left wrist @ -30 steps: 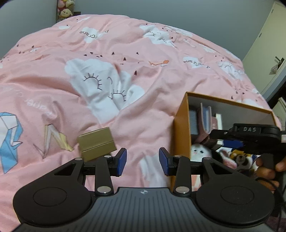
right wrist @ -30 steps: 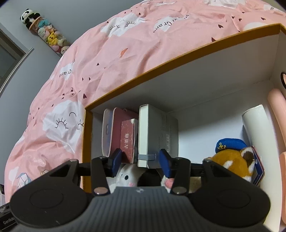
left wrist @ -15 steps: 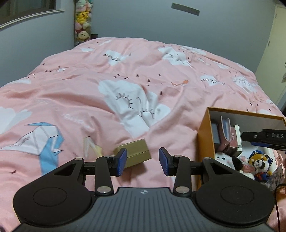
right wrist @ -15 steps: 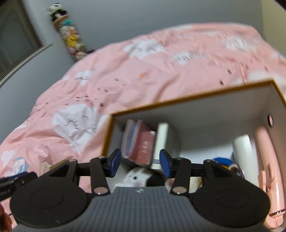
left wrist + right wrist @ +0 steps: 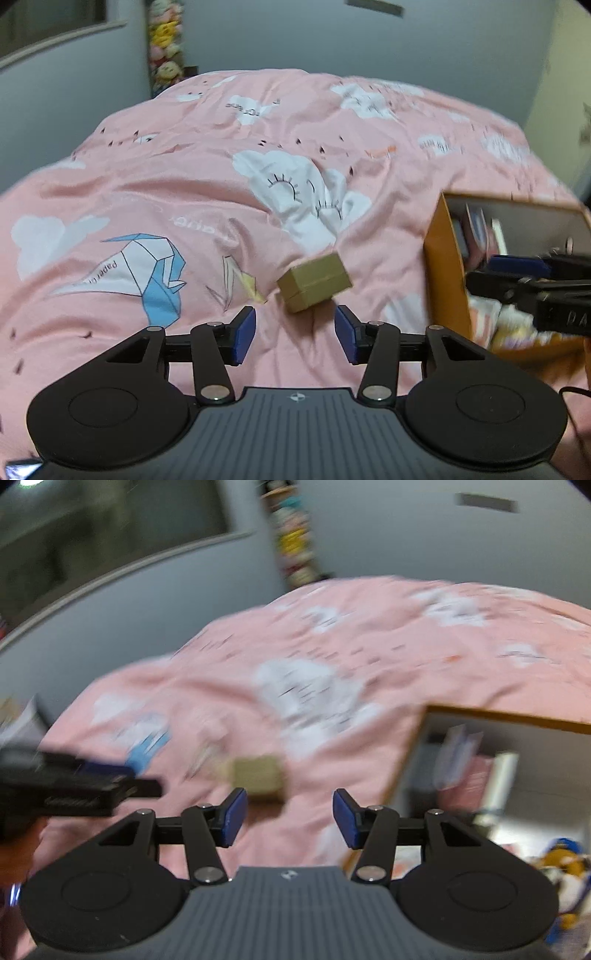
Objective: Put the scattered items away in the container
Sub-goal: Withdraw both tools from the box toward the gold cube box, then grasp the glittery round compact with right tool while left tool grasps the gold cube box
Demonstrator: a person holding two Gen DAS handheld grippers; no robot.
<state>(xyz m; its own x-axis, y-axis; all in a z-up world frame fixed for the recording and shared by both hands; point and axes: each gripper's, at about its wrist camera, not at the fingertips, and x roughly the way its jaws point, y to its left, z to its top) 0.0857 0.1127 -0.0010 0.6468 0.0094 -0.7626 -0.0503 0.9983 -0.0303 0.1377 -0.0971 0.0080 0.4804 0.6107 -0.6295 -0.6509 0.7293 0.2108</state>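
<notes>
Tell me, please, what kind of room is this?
Most likely a bedroom. A pink quilt with cloud prints covers a bed, plush toys hang in the far corner, and an orange box of books and toys sits on the bed.

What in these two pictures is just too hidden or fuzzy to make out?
- Orange box, left view: its right part is cut off by the edge and crossed by the right tongs.
- Gold box, right view: motion blur hides any detail.
- Box contents, right view: smeared, titles unreadable.
</notes>
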